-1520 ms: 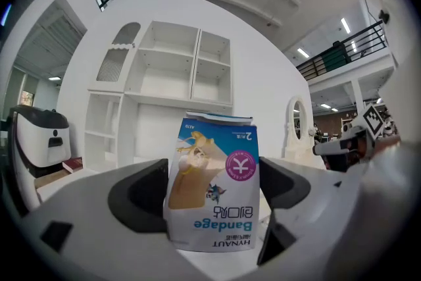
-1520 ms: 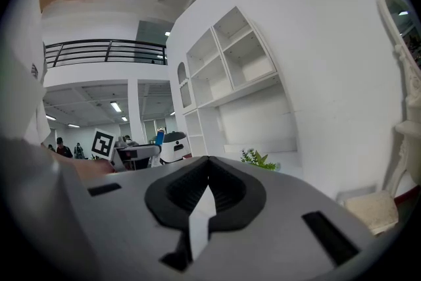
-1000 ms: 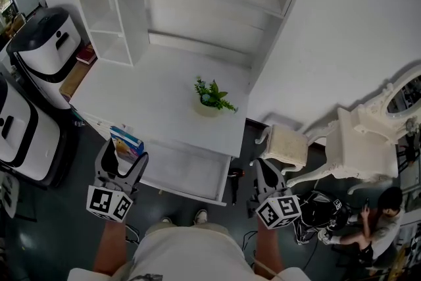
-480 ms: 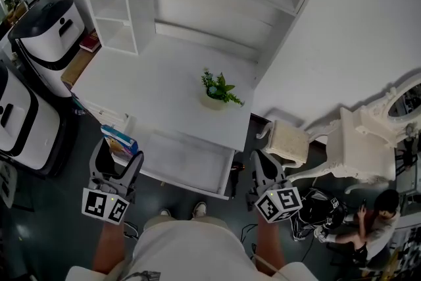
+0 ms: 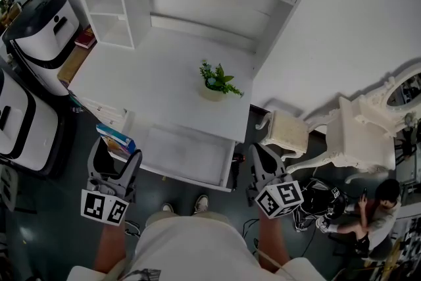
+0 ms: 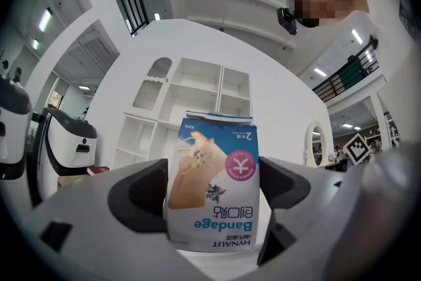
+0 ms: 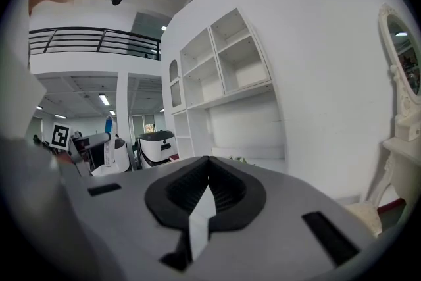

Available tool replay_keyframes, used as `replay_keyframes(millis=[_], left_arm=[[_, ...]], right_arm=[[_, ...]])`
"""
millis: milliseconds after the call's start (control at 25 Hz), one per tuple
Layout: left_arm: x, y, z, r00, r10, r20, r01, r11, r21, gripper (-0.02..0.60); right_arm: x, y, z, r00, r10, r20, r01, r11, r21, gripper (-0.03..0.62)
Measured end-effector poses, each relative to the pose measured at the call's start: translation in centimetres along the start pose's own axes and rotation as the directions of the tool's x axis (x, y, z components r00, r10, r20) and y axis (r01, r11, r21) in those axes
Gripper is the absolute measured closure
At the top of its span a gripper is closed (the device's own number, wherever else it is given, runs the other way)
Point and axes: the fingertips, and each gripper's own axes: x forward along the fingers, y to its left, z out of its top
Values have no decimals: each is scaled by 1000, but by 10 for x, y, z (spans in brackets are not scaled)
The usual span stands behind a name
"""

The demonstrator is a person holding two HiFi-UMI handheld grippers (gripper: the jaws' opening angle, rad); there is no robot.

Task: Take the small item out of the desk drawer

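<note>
The white table [image 5: 151,82] fills the middle of the head view, with a potted plant [image 5: 217,80] toward its 3 o'clock side. The drawer [image 5: 187,156] stands pulled out along the table's 6 o'clock edge, and its floor looks bare.

The left gripper [image 5: 115,154] hangs just off the drawer's 9 o'clock end. Its jaws stand wide and press on both flanks of a bandage box [image 6: 214,184], which is held upright with its print upside down to that gripper's camera. The right gripper [image 7: 208,189] is off the drawer's 3 o'clock end, with its jaws closed on nothing.

Over the last second the box has slid from above the drawer's left end to just outside it, and the grip has not changed. I judge the item is out of the drawer, so only setting it down, and perhaps closing the drawer, may remain.
</note>
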Motion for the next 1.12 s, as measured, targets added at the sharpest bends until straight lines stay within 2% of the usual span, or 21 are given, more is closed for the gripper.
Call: replay_keyframes(millis=[760,1120], left_arm=[[-12,12,-6,999,-34,-18,33,999,-23,150],[-12,13,-2,999,-54,-3,54,998,-34,150]], right_arm=[[-20,20,-31,998,-54,-18,55,998,41,585],[-22,31,-24,998,-61,0,61,998,30,585]])
